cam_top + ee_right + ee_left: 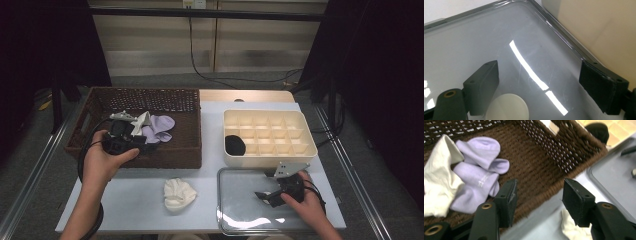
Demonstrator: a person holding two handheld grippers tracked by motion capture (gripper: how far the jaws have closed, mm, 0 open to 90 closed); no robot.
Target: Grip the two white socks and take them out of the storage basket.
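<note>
Dark brown woven basket (185, 150), lilac socks (161, 126), cream sock (178, 194), cream divided box (300, 150), grey tray (235, 210).

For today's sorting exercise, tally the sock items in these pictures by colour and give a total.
Lavender socks: 1 bunch
White socks in the basket: 1
Cream sock bundle on the table: 1
Black sock bundle in the organiser: 1
Total: 4

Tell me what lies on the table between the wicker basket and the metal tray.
A rolled cream sock lies on the bare table there, seen in the high view.
</note>
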